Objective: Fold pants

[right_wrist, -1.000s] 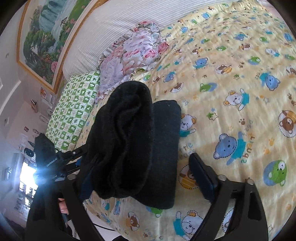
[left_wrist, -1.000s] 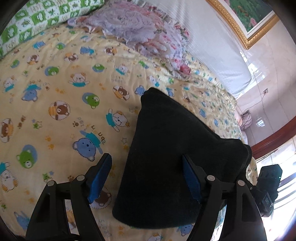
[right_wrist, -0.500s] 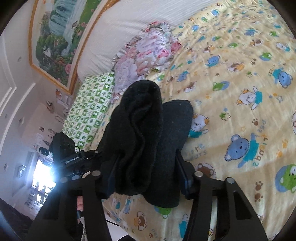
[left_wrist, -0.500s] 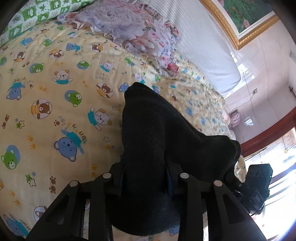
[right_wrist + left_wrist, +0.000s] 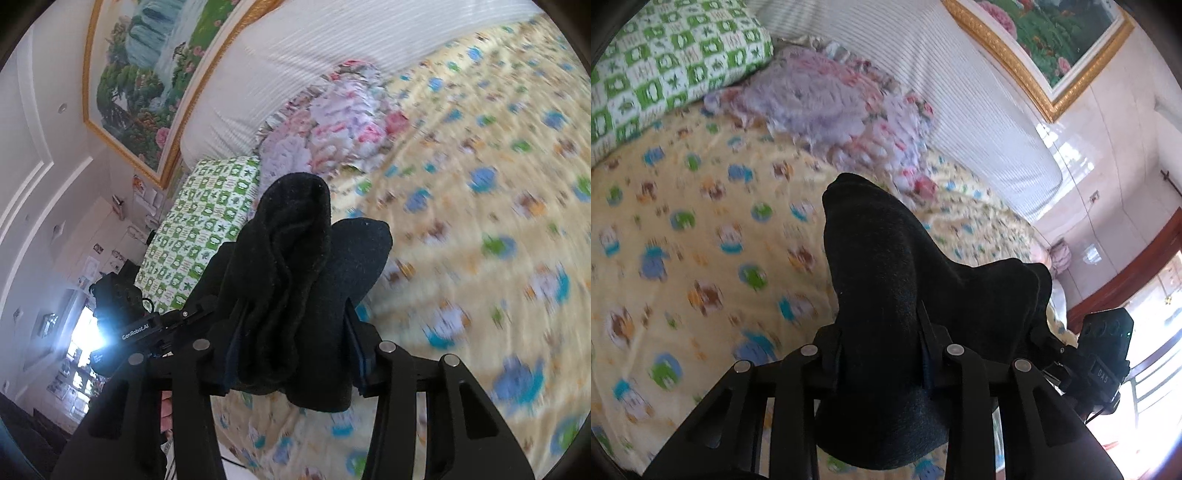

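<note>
the pants [image 5: 886,288], a dark bundle already folded into thick layers, fill the centre and lower middle of the left wrist view and sit held above the bedsheet [image 5: 683,236], a yellow sheet printed with cartoon bears that spreads over the left half of that frame and looks smeared. the left gripper [image 5: 882,354] is closed tight on the near edge of the bundle at lower centre, its two black fingers pressed into the cloth from either side. at lower right of the same view the right gripper [image 5: 1039,334] reaches into the far end of the bundle, its camera body showing beside it.

in the right wrist view the pants [image 5: 295,280] stand in the centre as a rolled wad with a flatter flap to its right, and the right gripper [image 5: 291,354] is squeezed shut around them at lower centre, blue pads just visible against the fabric. the left gripper [image 5: 199,312] enters from the middle left, its tips hidden in the cloth.

a green and white checked pillow [image 5: 665,66] lies at upper left of the left wrist view, a floral pillow [image 5: 827,107] beside it at upper centre, and a gold-framed painting [image 5: 1052,44] hangs at upper right.
</note>
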